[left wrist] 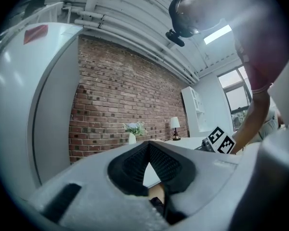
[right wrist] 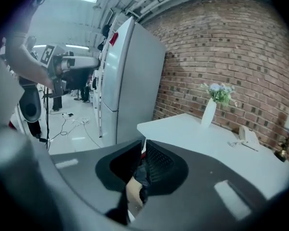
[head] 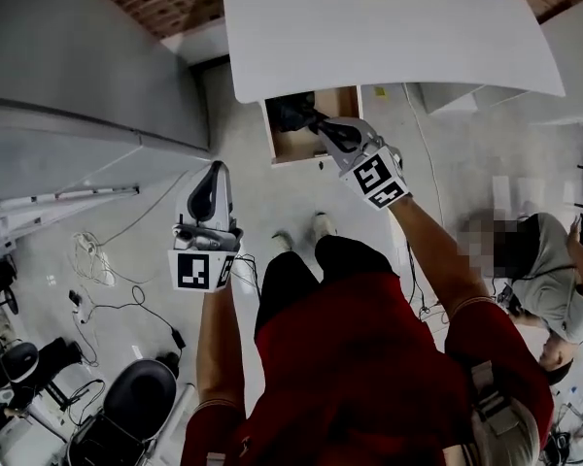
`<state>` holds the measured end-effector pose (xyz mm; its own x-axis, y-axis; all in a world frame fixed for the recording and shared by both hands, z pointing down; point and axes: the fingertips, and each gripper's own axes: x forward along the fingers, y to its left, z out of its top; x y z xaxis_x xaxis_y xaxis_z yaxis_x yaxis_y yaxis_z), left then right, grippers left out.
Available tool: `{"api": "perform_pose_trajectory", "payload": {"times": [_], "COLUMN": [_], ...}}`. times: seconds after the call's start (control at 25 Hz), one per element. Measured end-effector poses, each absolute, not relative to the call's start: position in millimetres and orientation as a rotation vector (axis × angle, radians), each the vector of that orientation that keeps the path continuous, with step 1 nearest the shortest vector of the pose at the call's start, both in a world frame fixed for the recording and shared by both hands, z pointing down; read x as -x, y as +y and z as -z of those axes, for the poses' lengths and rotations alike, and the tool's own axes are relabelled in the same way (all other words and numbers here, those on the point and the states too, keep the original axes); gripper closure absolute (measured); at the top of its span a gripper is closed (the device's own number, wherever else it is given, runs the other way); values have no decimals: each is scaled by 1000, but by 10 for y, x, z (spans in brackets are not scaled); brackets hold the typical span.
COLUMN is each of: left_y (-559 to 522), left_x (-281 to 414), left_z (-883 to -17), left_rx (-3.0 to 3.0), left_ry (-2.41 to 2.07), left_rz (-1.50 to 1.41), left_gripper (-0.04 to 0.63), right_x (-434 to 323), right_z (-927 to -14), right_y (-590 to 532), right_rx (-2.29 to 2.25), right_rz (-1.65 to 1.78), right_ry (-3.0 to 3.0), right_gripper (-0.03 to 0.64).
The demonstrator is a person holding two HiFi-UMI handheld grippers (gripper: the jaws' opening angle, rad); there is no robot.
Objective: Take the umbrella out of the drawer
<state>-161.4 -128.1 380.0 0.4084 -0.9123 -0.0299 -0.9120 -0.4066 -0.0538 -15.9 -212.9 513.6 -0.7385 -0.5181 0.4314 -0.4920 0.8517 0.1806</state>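
Note:
Under the white table (head: 369, 37) a wooden drawer (head: 306, 146) stands pulled open. A dark folded umbrella (head: 290, 113) lies in its back left part. My right gripper (head: 317, 117) reaches down into the drawer, and its tips are at the umbrella's right side. In the right gripper view its jaws (right wrist: 143, 143) stand almost together with nothing pinched. Dark umbrella fabric (right wrist: 141, 173) shows below them. My left gripper (head: 217, 167) hangs over the floor left of the drawer, away from it. It is shut and holds nothing (left wrist: 148, 146).
A tall grey fridge (head: 78, 66) fills the left. Cables (head: 107, 260) and a black chair (head: 136, 401) lie on the floor at lower left. A seated person (head: 549, 270) is at the right. A vase (right wrist: 209, 112) and a phone (right wrist: 245, 136) stand on the table.

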Motion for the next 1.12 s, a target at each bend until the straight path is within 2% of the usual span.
{"api": "perform_pose_trajectory", "payload": {"times": [0.4, 0.68, 1.12], "left_y": [-1941, -2139, -2121], "left_x": [1898, 1954, 2030], "left_z": [-4592, -5060, -5488], "left_rx": [2726, 2766, 2774], "left_ry": [1652, 1653, 1713], "left_rz": [91, 104, 153], "left_gripper": [594, 594, 594], "right_x": [546, 699, 809], "right_z": [-6363, -7077, -8073], "right_y": [-2774, -3022, -3293], "right_rx": [-646, -596, -559], "right_rz": [-13, -47, -109], "right_ry": [-2372, -2292, -2163], "right_gripper": [519, 400, 286]}}
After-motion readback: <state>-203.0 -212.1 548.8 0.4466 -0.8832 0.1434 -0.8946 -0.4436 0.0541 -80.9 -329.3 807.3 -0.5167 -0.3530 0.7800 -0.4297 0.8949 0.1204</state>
